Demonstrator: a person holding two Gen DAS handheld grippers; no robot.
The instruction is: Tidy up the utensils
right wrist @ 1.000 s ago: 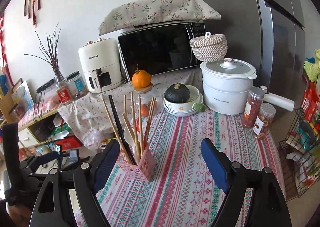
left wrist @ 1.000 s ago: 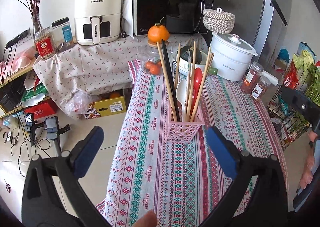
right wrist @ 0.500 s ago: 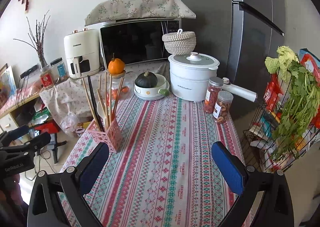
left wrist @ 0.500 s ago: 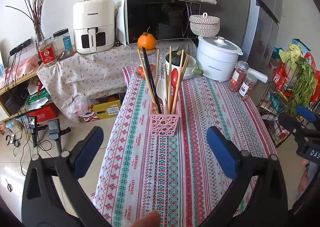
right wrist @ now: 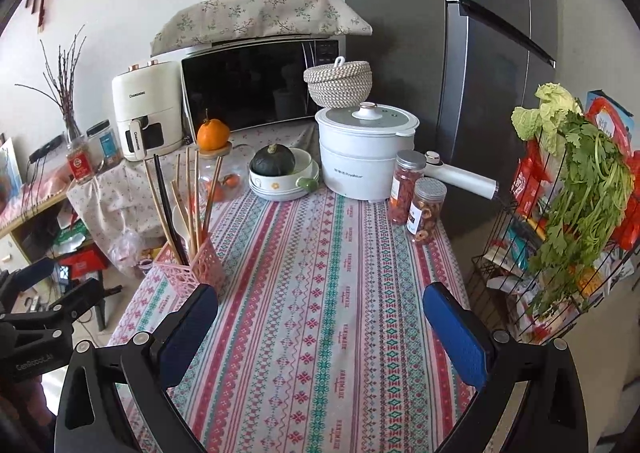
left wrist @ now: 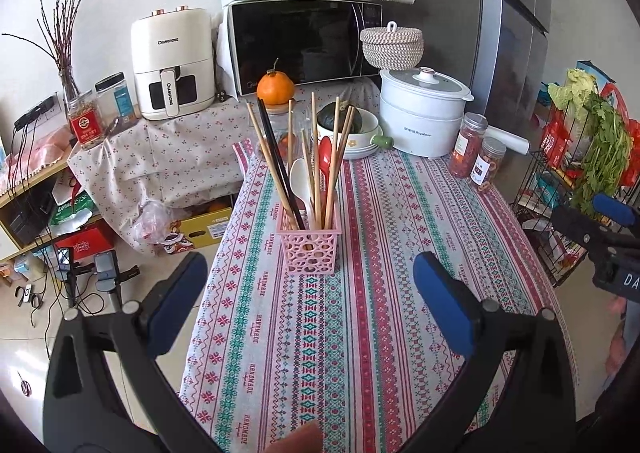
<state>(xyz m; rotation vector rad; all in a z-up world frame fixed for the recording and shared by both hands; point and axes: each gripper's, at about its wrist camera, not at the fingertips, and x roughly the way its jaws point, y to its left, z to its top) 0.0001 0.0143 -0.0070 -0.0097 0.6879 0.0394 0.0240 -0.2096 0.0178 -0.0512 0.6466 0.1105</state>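
Observation:
A pink lattice utensil basket [left wrist: 310,251] stands on the patterned tablecloth [left wrist: 360,313]. It holds several wooden chopsticks [left wrist: 318,169], a black pair [left wrist: 276,157], a white spoon [left wrist: 301,181] and a red spoon [left wrist: 326,157]. My left gripper [left wrist: 310,301] is open and empty, just in front of the basket. In the right wrist view the basket [right wrist: 192,269] sits left of my right gripper [right wrist: 320,329], which is open and empty over the cloth [right wrist: 320,273].
At the table's far end stand a white cooker [left wrist: 422,113], a bowl with a dark squash [right wrist: 276,169], two spice jars [right wrist: 416,197] and a glass jar topped by an orange [left wrist: 276,89]. A wire rack with greens [right wrist: 568,213] stands right. The floor drops off left.
Both grippers have pulled back from the basket and the view has widened. The basket now looks smaller and farther away. Both stay open.

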